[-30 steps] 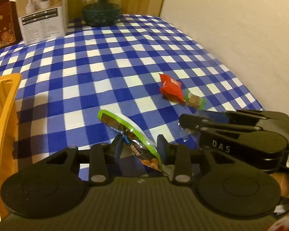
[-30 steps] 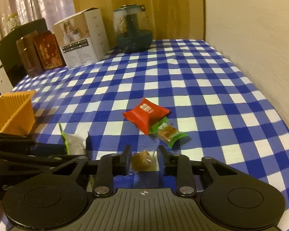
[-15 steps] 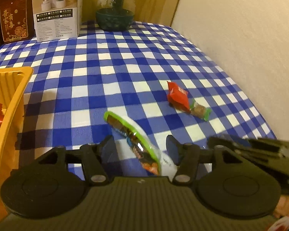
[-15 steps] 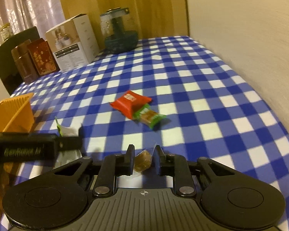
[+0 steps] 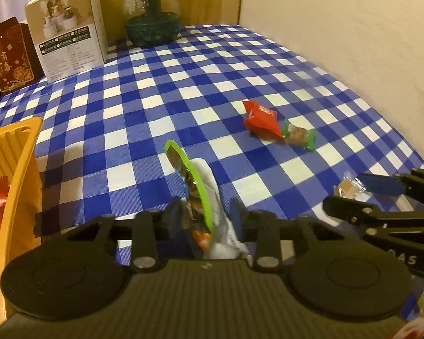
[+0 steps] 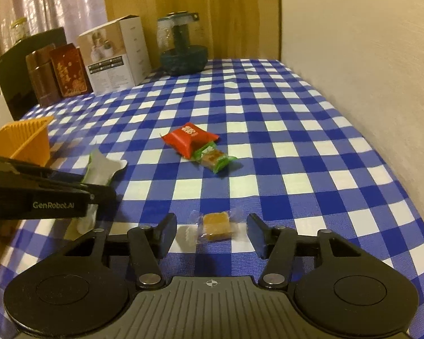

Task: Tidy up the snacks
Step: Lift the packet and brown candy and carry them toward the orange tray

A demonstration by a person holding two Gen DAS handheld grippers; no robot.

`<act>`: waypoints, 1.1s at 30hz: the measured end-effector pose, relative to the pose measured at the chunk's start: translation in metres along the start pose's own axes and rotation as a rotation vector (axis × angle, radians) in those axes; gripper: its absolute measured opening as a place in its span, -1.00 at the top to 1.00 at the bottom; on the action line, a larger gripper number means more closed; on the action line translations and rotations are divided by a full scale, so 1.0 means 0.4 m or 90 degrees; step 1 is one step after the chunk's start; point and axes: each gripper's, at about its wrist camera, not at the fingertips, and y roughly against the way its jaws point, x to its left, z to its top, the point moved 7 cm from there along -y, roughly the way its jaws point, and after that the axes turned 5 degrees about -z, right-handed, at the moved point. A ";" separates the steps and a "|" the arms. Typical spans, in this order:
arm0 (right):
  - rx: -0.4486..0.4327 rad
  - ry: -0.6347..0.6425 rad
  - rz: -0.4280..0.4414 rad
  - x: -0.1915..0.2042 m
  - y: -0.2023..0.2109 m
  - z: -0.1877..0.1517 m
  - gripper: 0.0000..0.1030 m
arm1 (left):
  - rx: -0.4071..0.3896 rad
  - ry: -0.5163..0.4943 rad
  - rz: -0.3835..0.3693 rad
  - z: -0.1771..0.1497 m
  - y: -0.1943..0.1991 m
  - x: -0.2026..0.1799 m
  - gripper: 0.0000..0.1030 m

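- While left claw (image 5: 206, 217) closes on the green-edged snack packet (image 5: 196, 186), lifted above worktop (image 5: 144, 118), step is pickup.
- Right claw (image 6: 210, 233) opening; caramel candy (image 6: 216, 224) lies loose between.
- Next: packet into yellow basket (image 5: 17, 152).

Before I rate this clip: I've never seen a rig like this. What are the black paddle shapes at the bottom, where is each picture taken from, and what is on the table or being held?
There is no robot here. A person holds a two-finger gripper in each hand, and a fisheye camera on each one looks forward along its fingers; the black shapes are the gripper bodies.

In the left wrist view, the left gripper is closing on a long green-edged snack packet standing tilted between its pads. An orange basket sits at the left edge.

In the right wrist view, the right gripper is opening; a small clear-wrapped brown candy lies on the blue checked tablecloth between its fingers, untouched. Further off lie a red packet and, touching it, a green-wrapped candy. At the back stand a white box and a dark green jar.
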 end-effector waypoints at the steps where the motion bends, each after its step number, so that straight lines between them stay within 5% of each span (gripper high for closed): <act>1: -0.003 0.012 -0.007 0.005 -0.002 -0.002 -0.06 | 0.000 -0.002 -0.002 -0.001 0.002 -0.001 0.53; 10: -0.021 0.068 -0.040 0.022 0.000 -0.010 0.31 | 0.002 0.005 -0.015 -0.008 0.021 0.003 0.56; 33: -0.035 -0.001 -0.020 0.056 0.195 0.059 0.33 | -0.029 0.048 -0.058 -0.024 0.240 -0.009 0.56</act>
